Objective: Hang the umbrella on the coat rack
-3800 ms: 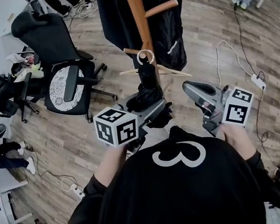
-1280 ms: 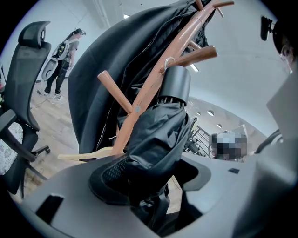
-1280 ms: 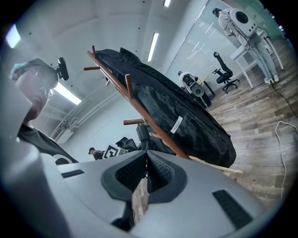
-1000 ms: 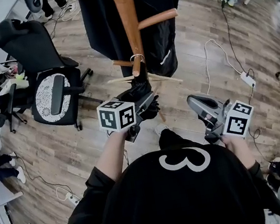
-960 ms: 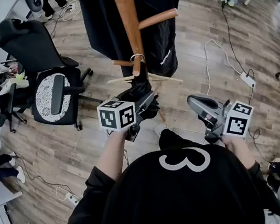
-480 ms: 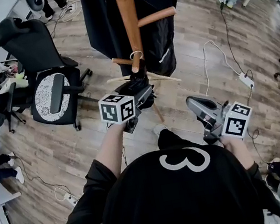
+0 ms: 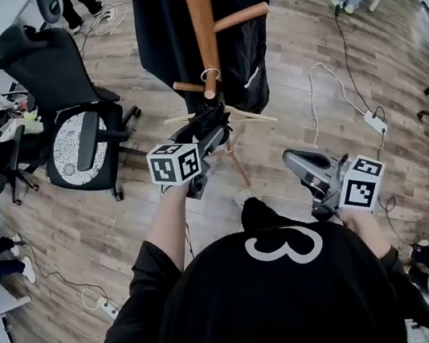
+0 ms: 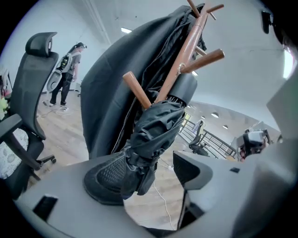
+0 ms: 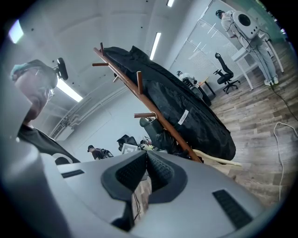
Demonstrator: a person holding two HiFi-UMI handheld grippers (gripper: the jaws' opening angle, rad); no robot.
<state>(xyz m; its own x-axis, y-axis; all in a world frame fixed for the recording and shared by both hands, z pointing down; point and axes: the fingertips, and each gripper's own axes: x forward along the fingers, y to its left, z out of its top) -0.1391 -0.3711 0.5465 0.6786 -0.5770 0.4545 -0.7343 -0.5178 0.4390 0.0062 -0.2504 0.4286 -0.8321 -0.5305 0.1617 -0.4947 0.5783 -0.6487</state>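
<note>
A folded black umbrella [image 8: 156, 135] hangs by its wrist loop [image 7: 209, 73] from a short lower peg [image 7: 188, 88] of the wooden coat rack [image 7: 200, 14]. My left gripper [image 8: 149, 174] is around the umbrella's lower end with its jaws opening. The bundle leans on the left pad [image 8: 102, 175], and a gap shows before the right pad [image 8: 192, 168]. In the head view the left gripper [image 7: 214, 130] reaches up to the rack. My right gripper [image 7: 294, 160] hangs back at the lower right, shut [image 9: 145, 160] with nothing in it.
A long black coat [image 7: 166, 28] hangs on the rack behind the pole. A black office chair [image 7: 83, 140] stands to the left. Cables and a power strip [image 7: 375, 122] lie on the wood floor to the right. The rack's pale base legs [image 7: 250, 113] spread below the umbrella.
The left gripper has carried the umbrella up toward the rack, and the loop now sits over the lower peg. The right gripper has drifted slightly.
</note>
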